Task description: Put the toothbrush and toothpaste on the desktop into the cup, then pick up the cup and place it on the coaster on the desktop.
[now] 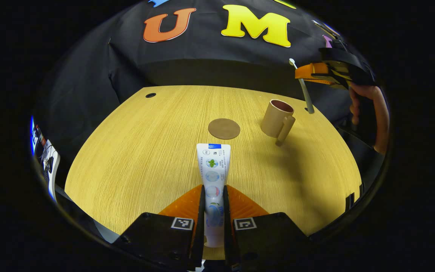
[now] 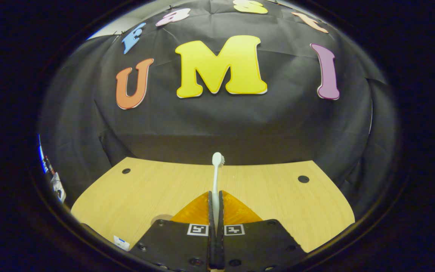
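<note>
Your left tongs (image 1: 214, 206) pinch the paste (image 1: 213, 177), right tongs (image 2: 216, 211) the brush (image 2: 216, 177); lower each upright into the cup (image 1: 276, 118).

The left gripper (image 1: 214, 196) reaches forward low over the desktop (image 1: 138, 158), its two fingers pressed against the sides of the toothpaste (image 1: 213, 170), whose flat end points away from it. The right gripper (image 2: 215, 206) is held higher above the desktop, fingers drawn almost together and clamping the handle of the toothbrush (image 2: 216, 177), bristle end out ahead. In the left gripper view, that right gripper (image 1: 308, 71) hangs above the desktop's far right edge, gripped by a hand (image 1: 368, 109) behind it.
</note>
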